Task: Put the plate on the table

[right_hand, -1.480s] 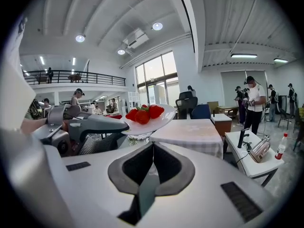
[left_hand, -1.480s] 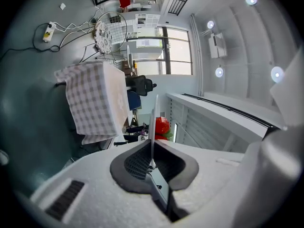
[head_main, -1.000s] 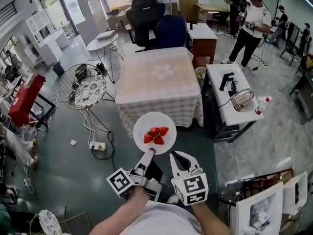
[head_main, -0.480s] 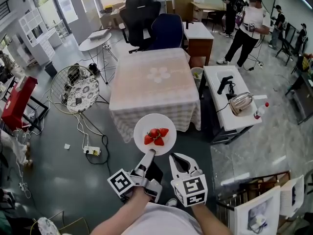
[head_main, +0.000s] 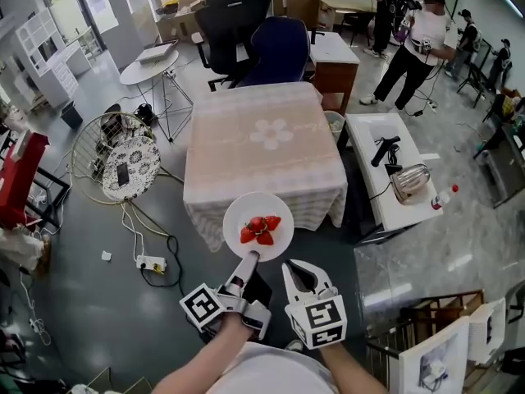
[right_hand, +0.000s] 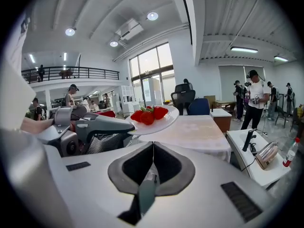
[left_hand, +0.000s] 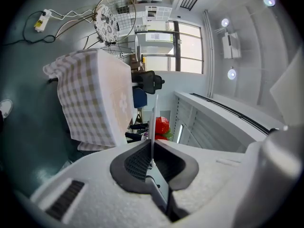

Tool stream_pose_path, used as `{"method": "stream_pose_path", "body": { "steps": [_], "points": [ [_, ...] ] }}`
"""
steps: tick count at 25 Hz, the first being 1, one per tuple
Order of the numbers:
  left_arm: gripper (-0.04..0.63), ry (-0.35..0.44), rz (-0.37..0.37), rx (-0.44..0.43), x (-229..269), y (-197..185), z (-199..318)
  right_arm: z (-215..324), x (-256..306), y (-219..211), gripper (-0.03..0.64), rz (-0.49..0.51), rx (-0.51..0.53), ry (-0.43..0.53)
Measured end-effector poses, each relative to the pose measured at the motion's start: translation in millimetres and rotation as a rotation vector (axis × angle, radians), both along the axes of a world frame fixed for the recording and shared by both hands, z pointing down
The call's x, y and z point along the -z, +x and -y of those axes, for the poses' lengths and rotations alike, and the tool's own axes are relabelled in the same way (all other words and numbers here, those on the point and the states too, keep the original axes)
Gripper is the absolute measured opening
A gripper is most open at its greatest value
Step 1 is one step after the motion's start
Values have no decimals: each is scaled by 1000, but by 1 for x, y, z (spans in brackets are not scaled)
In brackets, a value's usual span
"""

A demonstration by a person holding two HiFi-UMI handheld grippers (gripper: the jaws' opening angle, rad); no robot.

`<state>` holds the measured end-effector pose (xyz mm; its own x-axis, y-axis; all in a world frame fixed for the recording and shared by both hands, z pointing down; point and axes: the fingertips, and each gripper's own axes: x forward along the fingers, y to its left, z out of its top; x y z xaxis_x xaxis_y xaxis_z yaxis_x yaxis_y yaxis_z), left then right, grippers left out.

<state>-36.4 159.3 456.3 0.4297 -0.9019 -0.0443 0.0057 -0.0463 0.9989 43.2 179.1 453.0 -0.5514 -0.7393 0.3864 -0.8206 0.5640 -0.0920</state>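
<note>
A white plate (head_main: pixel 258 226) carrying red strawberries (head_main: pixel 260 228) hangs in the air just before the near edge of the table (head_main: pixel 262 150), which wears a checked cloth with a flower print. My left gripper (head_main: pixel 251 257) is shut on the plate's near rim. In the left gripper view the plate (left_hand: pixel 153 120) shows edge-on between the pads, strawberries (left_hand: pixel 162 126) beyond. My right gripper (head_main: pixel 294 268) floats beside it, shut and empty. The right gripper view shows its jaws (right_hand: pixel 153 148) closed, with the plate (right_hand: pixel 159 122) and the left gripper (right_hand: pixel 90 127) ahead, and the table (right_hand: pixel 194 132) behind.
A white side table (head_main: pixel 385 167) right of the cloth table holds a toaster (head_main: pixel 410 183) and a bottle (head_main: pixel 447 195). Office chairs (head_main: pixel 246 23) stand behind it. A round wire chair (head_main: pixel 123 162) and a power strip (head_main: pixel 152 263) with cables lie left. People (head_main: pixel 414 43) stand far right.
The view has advanced toward the cloth table, whose near edge now lies just past the plate. The left gripper still holds the plate the same way; the right gripper keeps its place beside it.
</note>
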Motion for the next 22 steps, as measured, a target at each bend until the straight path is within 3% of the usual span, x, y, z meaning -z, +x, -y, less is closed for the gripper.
{"method": "stream_pose_path", "body": {
  "steps": [11,22],
  "points": [
    [17,-21,-27,-14,-9,-71,58,61,-2,-69,3,-37,3,-9],
    [17,-6,-54,5,-3,-115,87,90,9,-112,3,-71,27,23]
  ]
}}
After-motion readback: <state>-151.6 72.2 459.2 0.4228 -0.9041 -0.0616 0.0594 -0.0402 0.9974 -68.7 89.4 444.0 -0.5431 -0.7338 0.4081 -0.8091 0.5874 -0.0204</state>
